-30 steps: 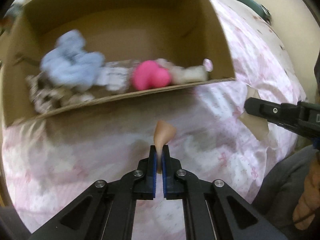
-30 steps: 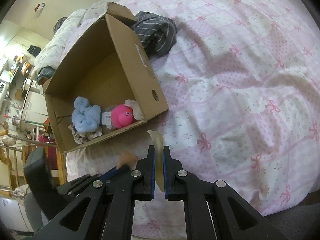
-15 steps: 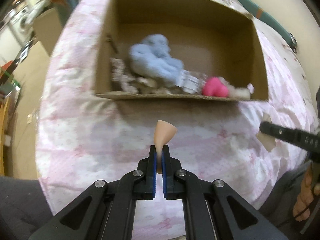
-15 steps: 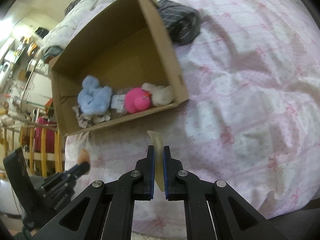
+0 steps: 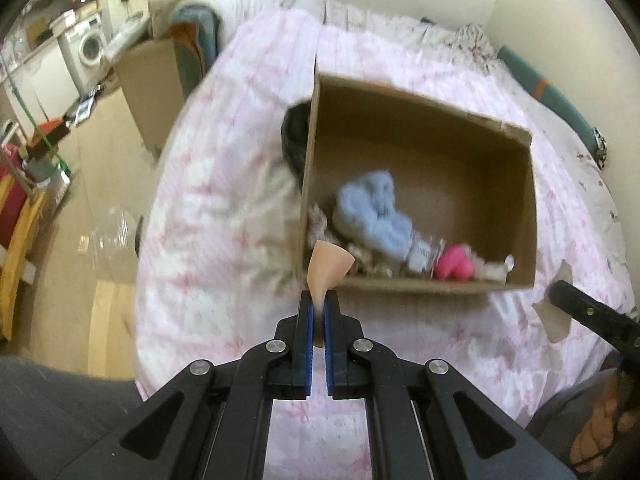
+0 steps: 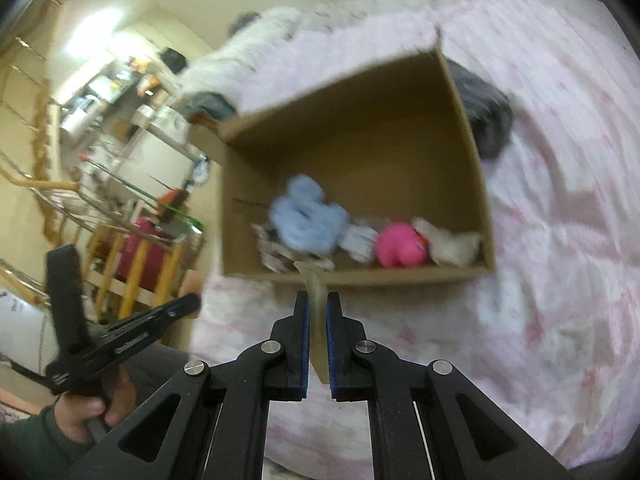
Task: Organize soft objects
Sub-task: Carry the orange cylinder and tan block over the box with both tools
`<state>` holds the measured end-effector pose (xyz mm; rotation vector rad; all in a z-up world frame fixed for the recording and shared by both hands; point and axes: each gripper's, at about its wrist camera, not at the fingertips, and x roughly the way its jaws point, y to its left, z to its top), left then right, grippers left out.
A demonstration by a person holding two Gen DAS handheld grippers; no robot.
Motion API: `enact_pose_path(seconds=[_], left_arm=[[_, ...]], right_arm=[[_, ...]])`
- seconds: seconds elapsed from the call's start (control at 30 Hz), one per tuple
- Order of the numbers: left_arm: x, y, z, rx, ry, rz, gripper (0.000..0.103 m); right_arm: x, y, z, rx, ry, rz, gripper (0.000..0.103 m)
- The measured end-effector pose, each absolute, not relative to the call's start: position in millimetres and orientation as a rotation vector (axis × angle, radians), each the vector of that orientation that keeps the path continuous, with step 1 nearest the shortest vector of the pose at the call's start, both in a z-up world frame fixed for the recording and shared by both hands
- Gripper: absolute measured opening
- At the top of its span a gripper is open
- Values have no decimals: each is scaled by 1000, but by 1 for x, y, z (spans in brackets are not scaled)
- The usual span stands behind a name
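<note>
Both grippers rose and drew back from the cardboard box (image 5: 420, 184). The left gripper (image 5: 317, 312) swung left, so the box shifted right in its view, revealing floor and a washing machine (image 5: 90, 50).

Both views are warm-toned and moderately bright, with heavy fisheye bending and black vignette at the corners; motion blur smears the pink-patterned white bedspread (image 5: 224, 184) and the open brown cardboard box (image 6: 476, 184), softest toward the far edges; a glaring ceiling light (image 6: 94, 30) washes out the far left of the right wrist view; the near black two-finger grippers (image 5: 316, 312) stay sharp; the box interior is shadowed.
</note>
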<state>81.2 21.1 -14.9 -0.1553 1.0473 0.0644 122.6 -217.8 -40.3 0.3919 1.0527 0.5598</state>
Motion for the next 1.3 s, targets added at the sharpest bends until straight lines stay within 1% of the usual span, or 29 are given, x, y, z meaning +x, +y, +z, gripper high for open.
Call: enact_pose_path(seconds=[0.23,0.37,0.43,0.63,0.7,0.8,1.13,1.3], left_arm=[[108,20,11,-110,958,46,5],[126,19,10,-120,939,27,5],[132,17,4,-116,929,20,5],[153,14,-34,-129,973,0,5],[156,14,-44,-169,996,-22,5],[158,10,-51,-155,995,-41,5],[160,1,-49,-200,971,-157,5],[158,-15,-48,-166,969,-218,5]], right_arm=[[134,-235,-7,500,939,599,9],[149,-242,7,475,870,578,9],[159,-247,4,482,863,566,9],[178,-260,-38,598,941,469,9],[183,-258,-45,594,955,451,9],[186,-252,-51,563,979,445,9],[193,-231,-67,484,1032,441,9],[191,-218,-72,439,1055,462,9]])
